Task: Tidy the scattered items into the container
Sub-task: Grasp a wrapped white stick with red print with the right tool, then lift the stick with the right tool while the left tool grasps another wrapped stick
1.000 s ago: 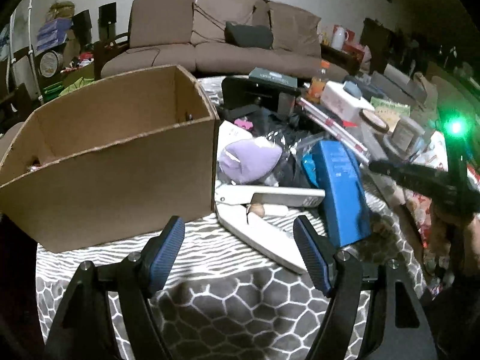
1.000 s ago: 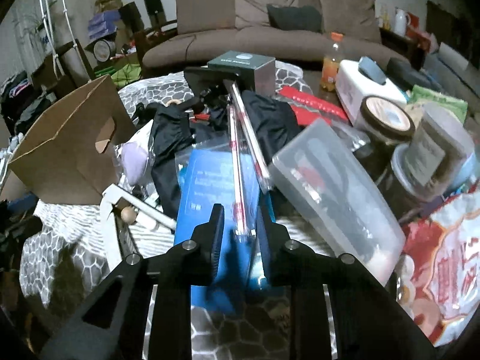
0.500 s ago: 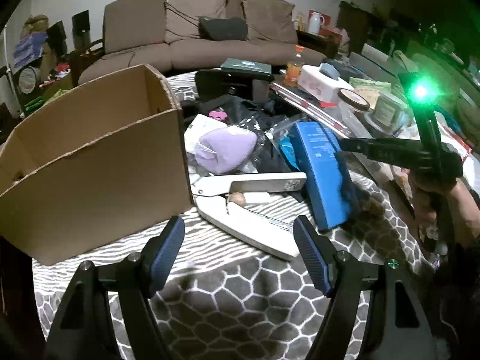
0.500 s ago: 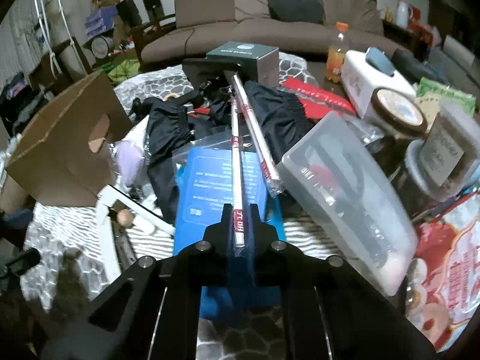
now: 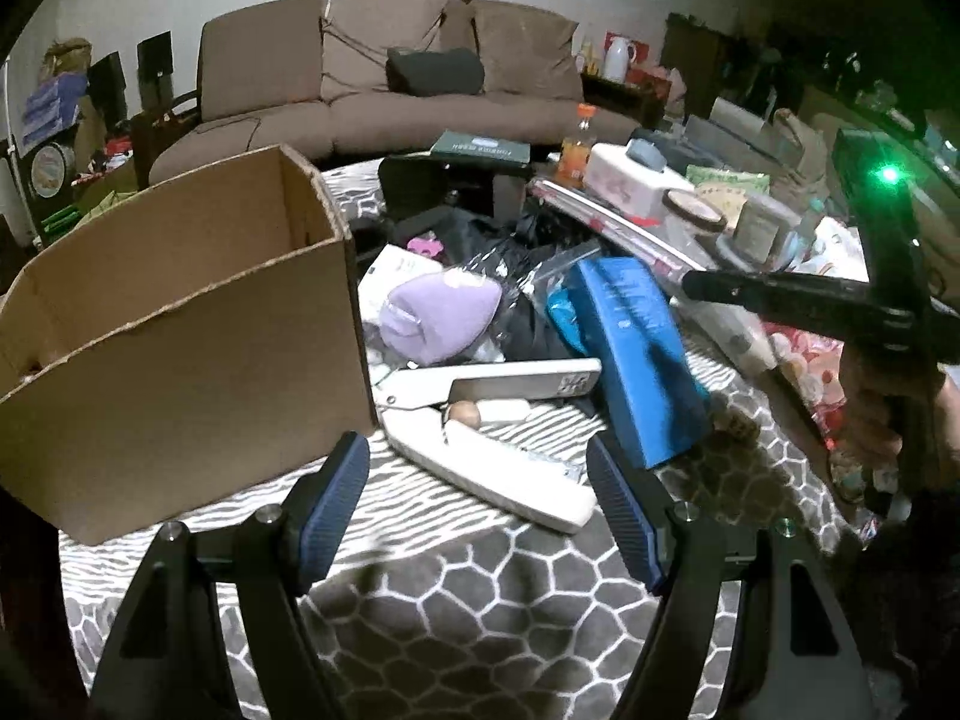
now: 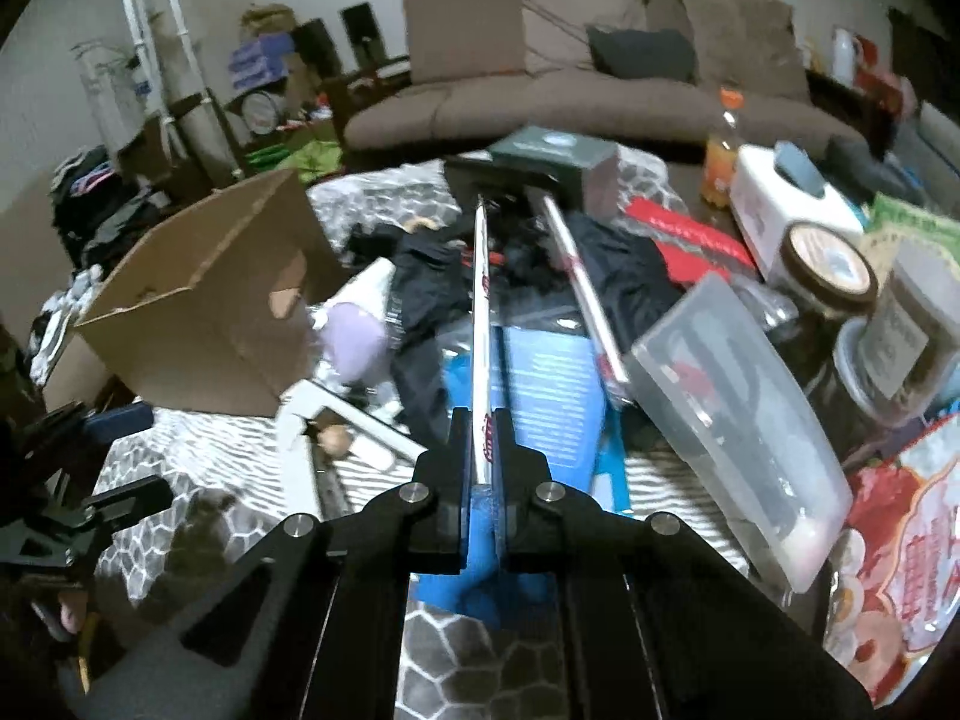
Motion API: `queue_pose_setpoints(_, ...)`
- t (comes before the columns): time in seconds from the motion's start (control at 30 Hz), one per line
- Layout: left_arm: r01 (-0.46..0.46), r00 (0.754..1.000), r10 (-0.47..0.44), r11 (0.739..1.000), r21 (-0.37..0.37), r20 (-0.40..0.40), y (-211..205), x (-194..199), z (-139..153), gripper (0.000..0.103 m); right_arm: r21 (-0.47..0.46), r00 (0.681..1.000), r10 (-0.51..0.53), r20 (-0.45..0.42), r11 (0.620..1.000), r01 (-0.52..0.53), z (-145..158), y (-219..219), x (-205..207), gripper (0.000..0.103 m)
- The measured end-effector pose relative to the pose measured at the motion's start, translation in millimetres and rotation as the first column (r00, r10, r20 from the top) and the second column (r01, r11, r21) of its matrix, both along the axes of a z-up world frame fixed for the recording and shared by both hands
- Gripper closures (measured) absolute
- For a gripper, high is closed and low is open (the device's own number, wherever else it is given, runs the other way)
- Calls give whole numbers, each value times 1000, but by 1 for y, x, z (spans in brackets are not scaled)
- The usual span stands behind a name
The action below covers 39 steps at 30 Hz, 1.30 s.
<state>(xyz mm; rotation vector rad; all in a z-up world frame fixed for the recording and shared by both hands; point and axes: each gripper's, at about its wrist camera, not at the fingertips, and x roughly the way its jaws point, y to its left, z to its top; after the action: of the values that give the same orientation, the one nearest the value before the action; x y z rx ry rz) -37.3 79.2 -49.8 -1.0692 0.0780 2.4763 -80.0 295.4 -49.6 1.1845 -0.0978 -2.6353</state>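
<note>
Our left gripper (image 5: pixel 477 504) is matte black with ribbed blue pads (image 5: pixel 336 501) and silver screws at four and eight o'clock; our right gripper (image 6: pixel 483 456) matches, with a green light.

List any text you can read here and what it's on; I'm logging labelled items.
Nothing reads clearly.
Blue box: lines of print, too small.
Green box: pale lettering, blurred.
Wrapped stick in the right gripper: red marks, illegible.
White tool: sticker code, unreadable.
Jar: label blurred.
</note>
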Motion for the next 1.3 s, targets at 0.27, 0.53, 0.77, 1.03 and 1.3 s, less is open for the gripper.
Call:
queue_pose_setpoints(0.27,-69,996,69,998,-6,-55,-5,-3,8,28,67,986,167,-3,984,-167,-2,-39,16,97)
queue_pose_setpoints(0.53,46,991,-67,984,-173,-118,-16,3,16,28,-12,910,401,102,916,-402,-18,-65,45,97)
queue_pose_setpoints(0.77,-22,1000,24,987,-159,9,-52,-1,3,28,-67,757,597,265,794,-604,-60,-129,72,96)
queue_pose_setpoints(1.03,-181,964,196,979,-95,180,-110,11,-22,28,-72,642,707,298,687,-723,-64,-177,96,70)
queue_pose_setpoints(1.3,-275,906,286,958,-80,312,-89,47,-73,29,24,859,464,215,877,-479,-26,-120,63,65)
